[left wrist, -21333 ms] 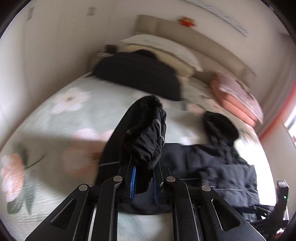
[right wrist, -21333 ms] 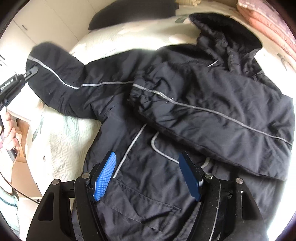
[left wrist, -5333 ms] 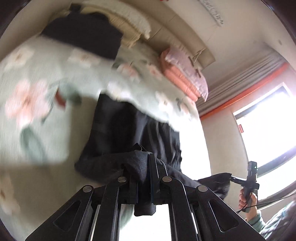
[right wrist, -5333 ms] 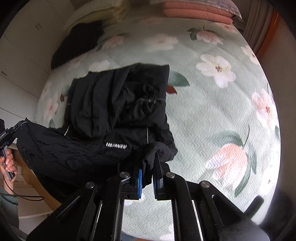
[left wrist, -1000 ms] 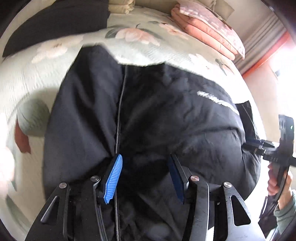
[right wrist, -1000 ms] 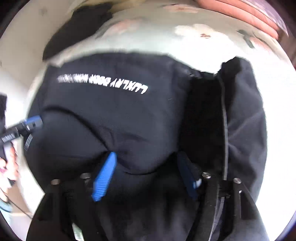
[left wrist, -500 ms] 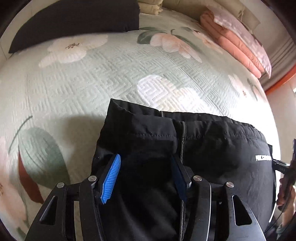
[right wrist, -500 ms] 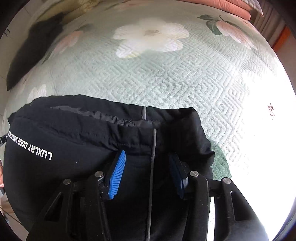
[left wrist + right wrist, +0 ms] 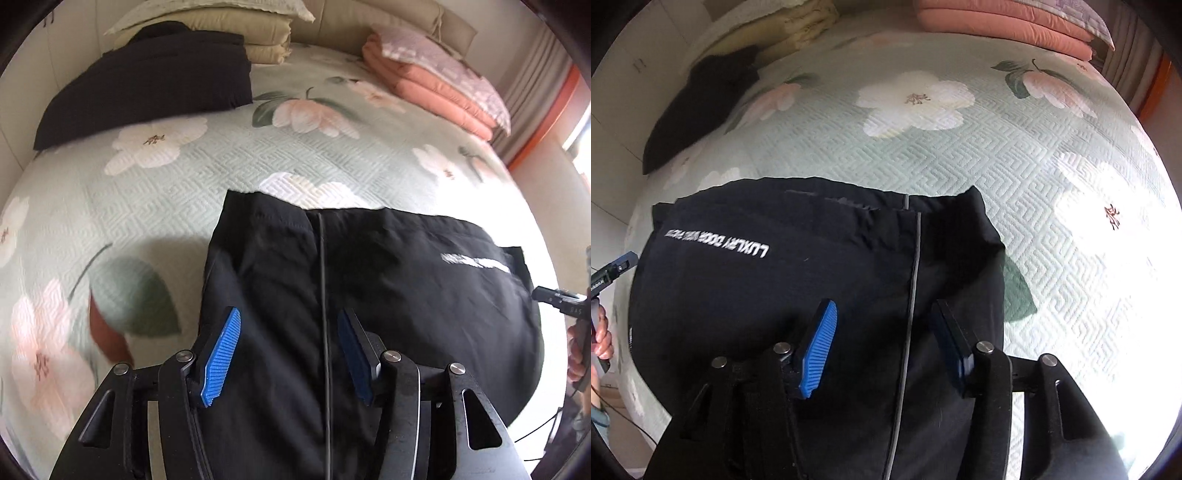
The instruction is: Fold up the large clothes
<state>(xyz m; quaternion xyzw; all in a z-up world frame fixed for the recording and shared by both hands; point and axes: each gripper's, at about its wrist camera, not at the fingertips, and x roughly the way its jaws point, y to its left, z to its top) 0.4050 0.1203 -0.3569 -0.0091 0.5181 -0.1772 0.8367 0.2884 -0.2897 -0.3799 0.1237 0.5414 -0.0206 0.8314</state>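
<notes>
Folded black nylon jacket (image 9: 388,280) on quilted floral bedspread (image 9: 166,206), left tongs (image 9: 288,350) and right tongs (image 9: 882,349) parted, right just widened, empty.

Left claw (image 9: 288,354): black angular arms, silver round screws at the joints, ribbed blue pads (image 9: 219,356) lining the fingers. Right claw (image 9: 882,350), same build, black frame, bright blue pads (image 9: 818,350), silver screws behind them. Beside it, a hand (image 9: 602,336), teal sleeve cuff (image 9: 600,417) and a thin black cable.
</notes>
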